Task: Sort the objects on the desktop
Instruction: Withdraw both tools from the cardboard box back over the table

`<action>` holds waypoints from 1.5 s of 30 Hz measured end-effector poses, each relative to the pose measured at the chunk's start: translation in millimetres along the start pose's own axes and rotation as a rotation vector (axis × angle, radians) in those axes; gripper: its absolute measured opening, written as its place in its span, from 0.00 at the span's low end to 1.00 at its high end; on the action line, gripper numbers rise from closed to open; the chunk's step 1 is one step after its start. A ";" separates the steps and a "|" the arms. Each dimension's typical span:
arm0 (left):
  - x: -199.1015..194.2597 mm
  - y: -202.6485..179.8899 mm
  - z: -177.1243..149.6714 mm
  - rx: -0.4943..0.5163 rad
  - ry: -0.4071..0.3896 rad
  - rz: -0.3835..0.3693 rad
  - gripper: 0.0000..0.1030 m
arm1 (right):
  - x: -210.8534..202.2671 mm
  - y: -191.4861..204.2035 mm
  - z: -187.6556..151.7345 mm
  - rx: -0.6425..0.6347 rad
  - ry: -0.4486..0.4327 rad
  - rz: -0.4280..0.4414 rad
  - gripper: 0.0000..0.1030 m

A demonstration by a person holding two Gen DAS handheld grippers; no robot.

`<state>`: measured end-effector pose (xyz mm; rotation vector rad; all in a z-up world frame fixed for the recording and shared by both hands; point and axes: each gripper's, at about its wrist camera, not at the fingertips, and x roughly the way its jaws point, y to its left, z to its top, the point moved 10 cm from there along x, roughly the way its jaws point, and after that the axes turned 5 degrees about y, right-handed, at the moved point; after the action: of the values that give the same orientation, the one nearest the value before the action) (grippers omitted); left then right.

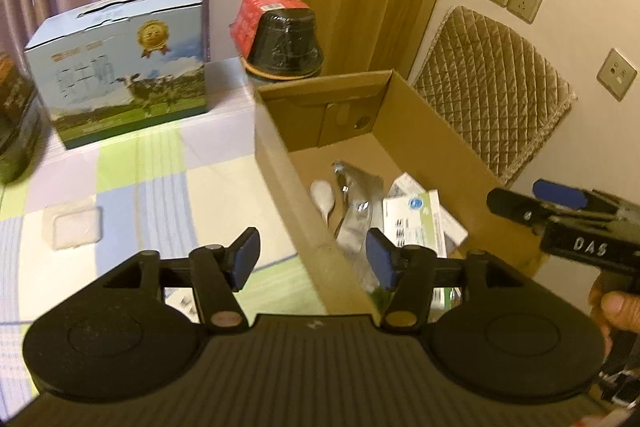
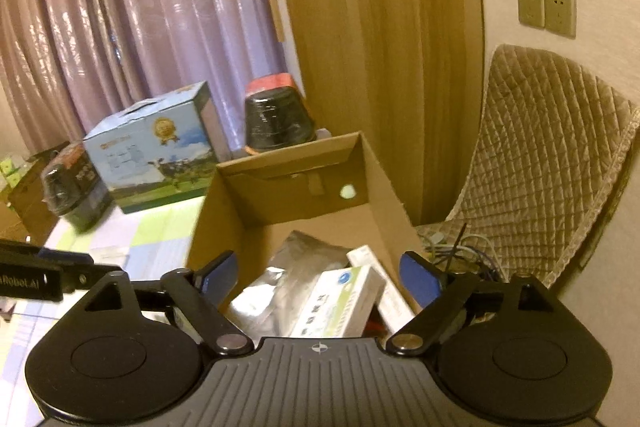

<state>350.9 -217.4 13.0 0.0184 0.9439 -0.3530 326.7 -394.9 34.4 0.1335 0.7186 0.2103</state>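
Note:
An open cardboard box point(image 1: 280, 163) stands on the table; it also shows in the right wrist view point(image 2: 204, 227). Inside lie a white and green medicine box point(image 1: 412, 219) point(image 2: 340, 301), a silver foil pouch point(image 1: 356, 215) point(image 2: 296, 267), a white spoon-like item point(image 1: 323, 197) and another white carton point(image 2: 380, 279). My left gripper point(image 1: 314, 259) is open and empty, straddling the box's left wall near its front. My right gripper point(image 2: 320, 277) is open and empty above the box's contents; it shows at the right edge of the left wrist view point(image 1: 560, 203). A small clear plastic case point(image 1: 72, 225) lies on the checked tablecloth at left.
A blue milk carton with a cow picture point(image 1: 120, 67) point(image 2: 156, 151) stands at the back of the table. A black shrink-wrapped bowl with red lid point(image 1: 280, 35) point(image 2: 276, 119) sits behind the box. A dark package point(image 2: 72, 187) lies at far left. A quilted chair point(image 1: 492, 87) point(image 2: 540, 163) stands at right.

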 end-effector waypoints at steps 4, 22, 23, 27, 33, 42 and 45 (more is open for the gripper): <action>-20.1 6.8 -22.5 0.008 -0.005 0.032 0.63 | -20.1 19.0 -11.0 0.017 -0.008 0.023 0.93; -93.3 44.7 -107.8 -0.006 -0.003 0.115 0.91 | -53.5 106.6 -70.0 -0.091 0.051 0.101 0.98; -95.7 47.5 -112.8 -0.008 -0.003 0.117 0.92 | -54.4 110.3 -72.6 -0.091 0.055 0.108 0.98; -103.7 67.2 -138.3 -0.020 0.004 0.138 0.98 | -58.4 128.7 -84.8 -0.123 0.064 0.133 0.98; -107.8 114.6 -177.8 -0.085 0.046 0.188 0.98 | -52.7 158.8 -101.6 -0.170 0.091 0.174 0.98; -107.5 170.7 -195.8 -0.103 0.060 0.230 0.98 | -19.0 206.7 -123.4 -0.269 0.143 0.238 0.98; -100.5 184.3 -192.9 -0.097 0.052 0.207 0.98 | 1.1 219.9 -126.0 -0.300 0.146 0.256 0.98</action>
<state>201.1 17.7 -46.4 0.0366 1.0002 -0.1163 211.8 -175.1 -17.8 -0.0781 0.8060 0.5735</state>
